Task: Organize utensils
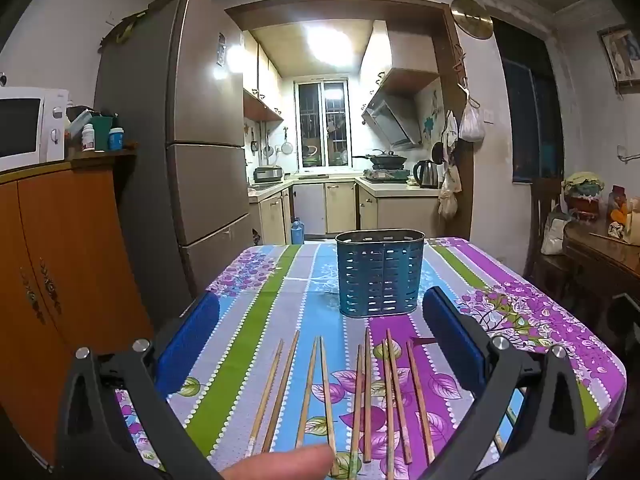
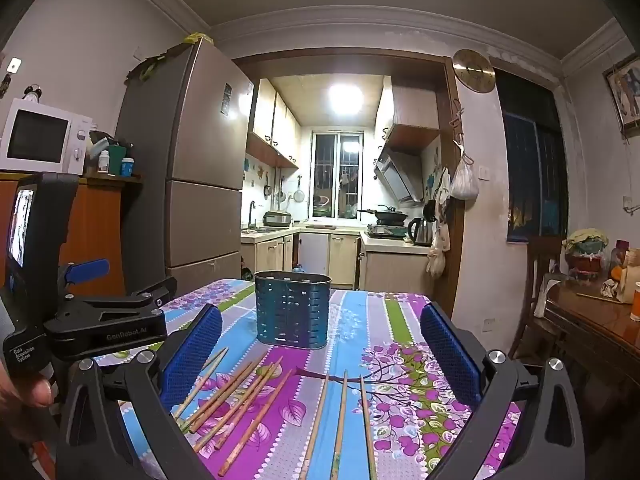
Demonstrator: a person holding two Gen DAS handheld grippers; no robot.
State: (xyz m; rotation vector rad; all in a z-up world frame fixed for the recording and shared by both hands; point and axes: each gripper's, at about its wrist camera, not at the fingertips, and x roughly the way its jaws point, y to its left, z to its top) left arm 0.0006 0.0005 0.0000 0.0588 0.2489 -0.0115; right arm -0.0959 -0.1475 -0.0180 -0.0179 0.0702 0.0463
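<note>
- Chopsticks (image 1: 344, 396): loose wooden sticks lie flat on the tablecloth (image 1: 256, 312) near your edge of the table, roughly side by side and pointing toward the holder; in the right wrist view the same chopsticks (image 2: 256, 404) fan out, some crossing at lower left, three lying apart at centre
- Utensil holder (image 1: 379, 274): a blue perforated caddy stands upright just beyond the far tips of the sticks, and appears to hold nothing yet
- Left gripper (image 1: 320, 344): fingers spread wide, nothing between them, above the row of sticks
- Right gripper (image 2: 320, 356): fingers likewise spread wide and holding nothing, aimed at the holder (image 2: 293, 310); the left gripper's body shows at its left
- Step in hand, as judged: the opening pick, no stick yet lifted
- Next move calls for: lower one gripper over a single, well-separated stick, close across its shaft, then tip it upright to drop it through the holder's open top
</note>
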